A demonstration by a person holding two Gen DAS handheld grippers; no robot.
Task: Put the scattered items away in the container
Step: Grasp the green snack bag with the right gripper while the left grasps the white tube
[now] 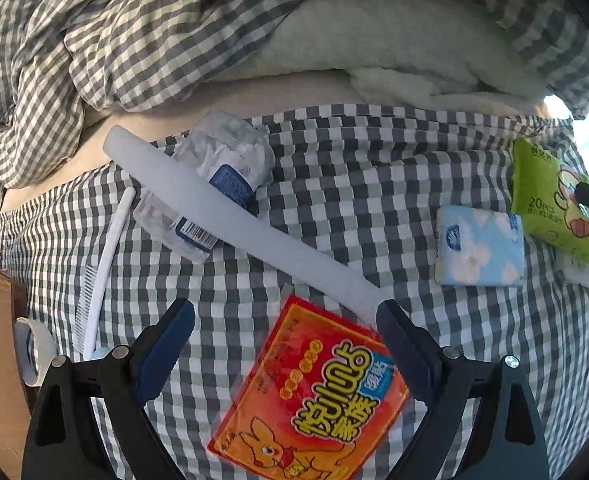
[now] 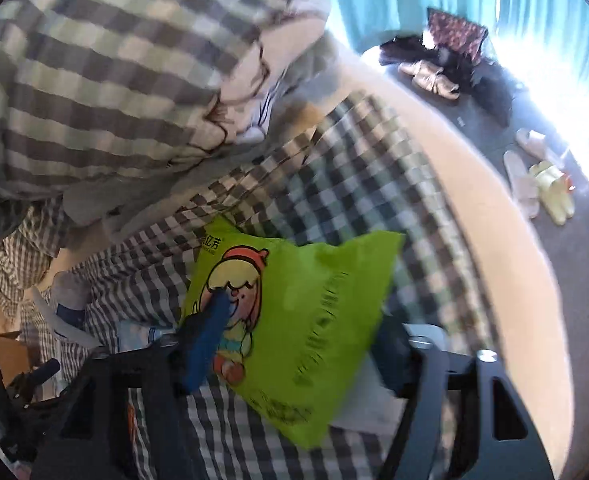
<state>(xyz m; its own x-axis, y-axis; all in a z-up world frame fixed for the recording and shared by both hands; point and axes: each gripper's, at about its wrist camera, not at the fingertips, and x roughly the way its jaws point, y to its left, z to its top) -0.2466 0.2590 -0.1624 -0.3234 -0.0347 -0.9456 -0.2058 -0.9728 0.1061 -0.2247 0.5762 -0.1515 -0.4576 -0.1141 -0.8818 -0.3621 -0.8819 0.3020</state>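
A bed w/ a grey, white and pale-green checked sheet (image 1: 374, 168) is carrying the scattered items. Landmark: the long pale-grey flat plastic strip (image 1: 238, 216), lying diagonally across the sheet. The left gripper (image 1: 284, 346) is hovering over the strip's lower end, fingers wide apart, w/ an orange-red printed foil packet (image 1: 314, 396) lying between them, untouched. Two clear plastic cotton-swab packs w/ blue labels (image 1: 218, 168) are lying under the strip's upper part. A white plastic comb (image 1: 102, 276) is resting left of the strip. A light-blue tissue pack (image 1: 479, 246) is sitting right of it. Farther right is a lime-green cartoon-printed wipes pack (image 2: 294, 320). The right gripper (image 2: 310, 340) is straddling the wipes pack, fingers apart. That view is blurred, so contact is unclear.
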